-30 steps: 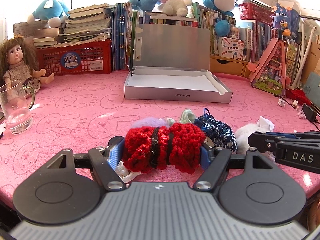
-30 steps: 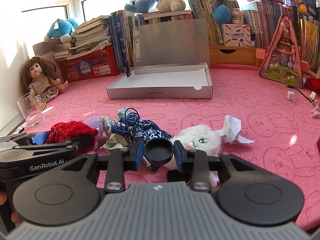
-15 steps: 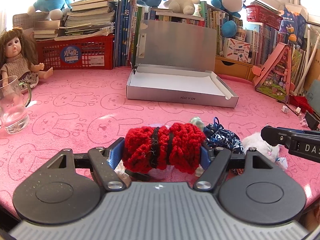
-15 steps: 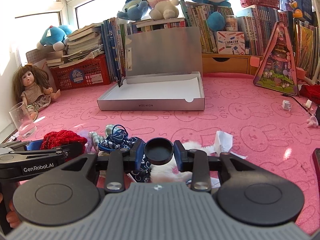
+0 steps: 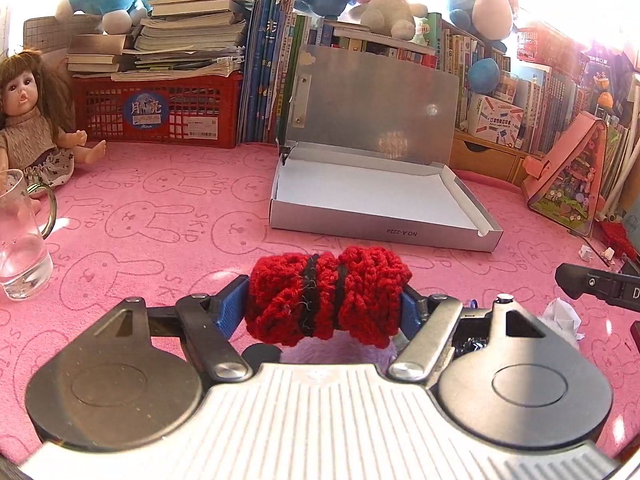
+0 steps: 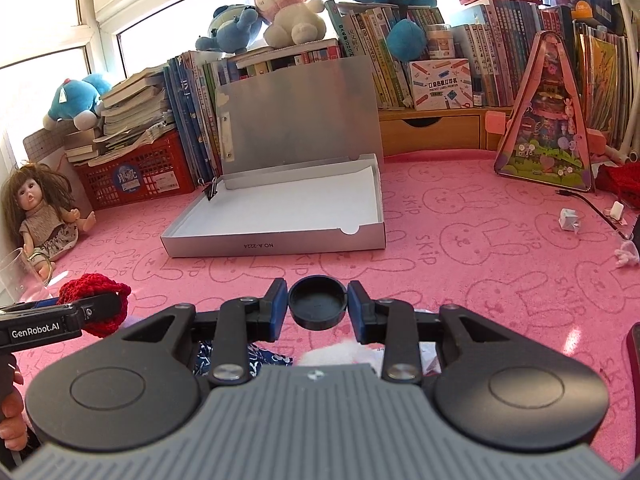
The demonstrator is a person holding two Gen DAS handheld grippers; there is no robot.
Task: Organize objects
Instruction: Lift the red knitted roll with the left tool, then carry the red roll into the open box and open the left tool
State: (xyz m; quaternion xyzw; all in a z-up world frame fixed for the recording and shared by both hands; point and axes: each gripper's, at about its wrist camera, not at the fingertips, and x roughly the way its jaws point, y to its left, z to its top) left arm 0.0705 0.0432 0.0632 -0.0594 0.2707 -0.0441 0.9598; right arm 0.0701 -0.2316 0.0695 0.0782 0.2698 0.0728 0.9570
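Still early, by the look of it: nothing yet inside the silver box (image 6: 280, 216), only its white lining showing, lid propped upright against the books behind. Far left, well apart from the action: a doll (image 5: 30, 120) seated against the red crate (image 5: 160, 110), and a glass mug (image 5: 22, 240) near the mat's edge, both seemingly untouched. Left of centre, held above the pink mat (image 5: 160, 220) and short of the box's front wall: a red knitted roll (image 5: 328, 298) with two dark bands, pinched at both ends between the blue pads of the left gripper (image 5: 326, 308). Further right, likewise short of the box: a small black round cap (image 6: 317, 302), squeezed between the pads of the right gripper (image 6: 318, 304). Beneath and behind both tools, half hidden: a lilac fluffy thing, a blue patterned cloth (image 6: 224, 354), something white and furry, crumpled paper (image 5: 562, 314), so evidently a pile still waiting. Far right: a few small white bits (image 6: 570, 220) and a cable loose on the mat. Probably two items about to go in, then the rest of the pile, perhaps the lid last.
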